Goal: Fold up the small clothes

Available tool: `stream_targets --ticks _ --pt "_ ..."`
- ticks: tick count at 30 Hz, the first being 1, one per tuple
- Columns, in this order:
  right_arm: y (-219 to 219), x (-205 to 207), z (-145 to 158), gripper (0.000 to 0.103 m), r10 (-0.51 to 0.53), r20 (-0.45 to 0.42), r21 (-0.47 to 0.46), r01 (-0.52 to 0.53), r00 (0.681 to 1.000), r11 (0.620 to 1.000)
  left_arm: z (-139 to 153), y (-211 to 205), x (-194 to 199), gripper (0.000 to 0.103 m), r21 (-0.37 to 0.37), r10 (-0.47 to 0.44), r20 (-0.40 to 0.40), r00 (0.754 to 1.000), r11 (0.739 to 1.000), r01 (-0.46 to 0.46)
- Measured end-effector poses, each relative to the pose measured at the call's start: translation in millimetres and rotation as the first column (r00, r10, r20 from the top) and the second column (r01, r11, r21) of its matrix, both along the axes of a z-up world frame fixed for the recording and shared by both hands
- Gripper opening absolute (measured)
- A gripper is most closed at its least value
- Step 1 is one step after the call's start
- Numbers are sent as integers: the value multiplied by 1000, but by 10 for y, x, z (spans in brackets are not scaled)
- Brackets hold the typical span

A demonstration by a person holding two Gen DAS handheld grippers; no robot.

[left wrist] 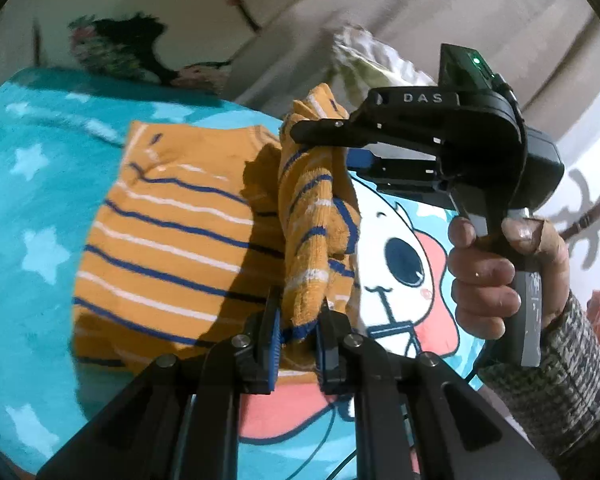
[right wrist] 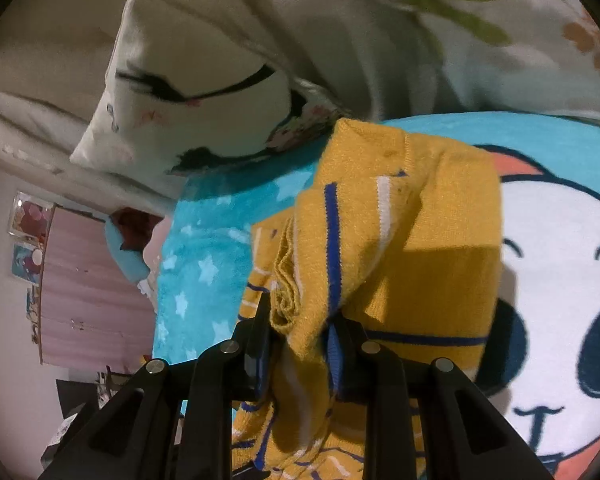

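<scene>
- A turquoise star-print blanket (left wrist: 32, 208) with a cartoon face (left wrist: 400, 256) covers the bed; a floral pillow (right wrist: 188, 104) lies behind, near a pink curtain (right wrist: 84, 280).
- The striped mustard top (left wrist: 168, 240) lies on the blanket, one edge lifted.
- The left gripper (left wrist: 296, 340) and right gripper (right wrist: 300, 344) both pinch that edge.

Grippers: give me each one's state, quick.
Left gripper: closed on the striped garment.
Right gripper: closed on the same garment.
</scene>
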State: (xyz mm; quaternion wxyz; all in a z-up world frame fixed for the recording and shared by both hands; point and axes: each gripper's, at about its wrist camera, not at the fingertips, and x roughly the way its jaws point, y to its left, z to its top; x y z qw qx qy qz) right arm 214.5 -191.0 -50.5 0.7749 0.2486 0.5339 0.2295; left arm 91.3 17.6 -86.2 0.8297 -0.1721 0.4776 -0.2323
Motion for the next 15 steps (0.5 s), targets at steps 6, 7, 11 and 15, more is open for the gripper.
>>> stream_targets --ticks 6,7,11,15 --pt "304 66 -83 27 9 -16 -36 -10 1000 999 -83 345 16 8 -17 61 -30 998 998 -61" --pt "333 72 -100 27 7 -20 -39 -7 1000 999 -99 403 17 7 -25 71 -38 997 997 -72" --pt "462 103 -135 26 0 -31 -52 -1 1000 999 -171 550 10 7 -46 94 -59 994 994 -97" --pt "631 148 -162 26 -3 -42 -76 0 999 997 -221 682 -5 7 -64 116 -72 991 991 -120"
